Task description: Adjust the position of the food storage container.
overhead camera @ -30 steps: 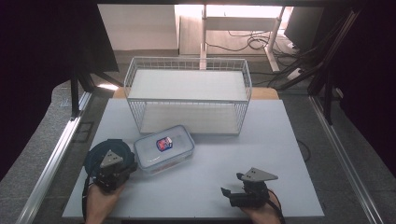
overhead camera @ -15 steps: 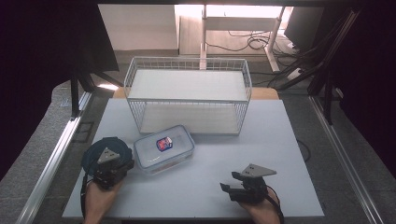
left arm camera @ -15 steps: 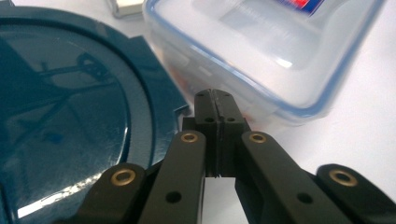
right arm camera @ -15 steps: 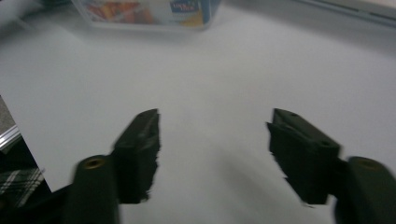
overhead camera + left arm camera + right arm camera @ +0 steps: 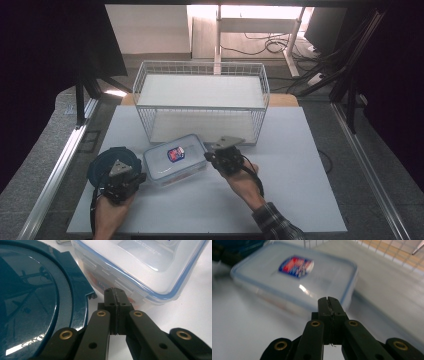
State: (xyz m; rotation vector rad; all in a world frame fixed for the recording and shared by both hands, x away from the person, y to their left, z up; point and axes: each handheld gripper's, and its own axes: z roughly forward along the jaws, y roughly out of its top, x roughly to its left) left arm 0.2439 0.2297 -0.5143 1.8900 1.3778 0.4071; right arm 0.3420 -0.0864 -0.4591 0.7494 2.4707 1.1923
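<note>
Blue lid (image 5: pixel 37 305) edge shows beside left gripper (image 5: pixel 115 293).

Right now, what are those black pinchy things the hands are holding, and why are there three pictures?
A person holds a pair of black tongs in each hand: the left tongs and the right tongs. One camera looks down from above the white table. The other two cameras ride on the tongs and look along their jaws, so you see the jaws up close. On the table lie a clear plastic box with a blue-edged lid, a round dark blue lid and a white wire basket. Both tongs are pinched shut and hold nothing. The right tongs have just been closing, next to the box.
</note>
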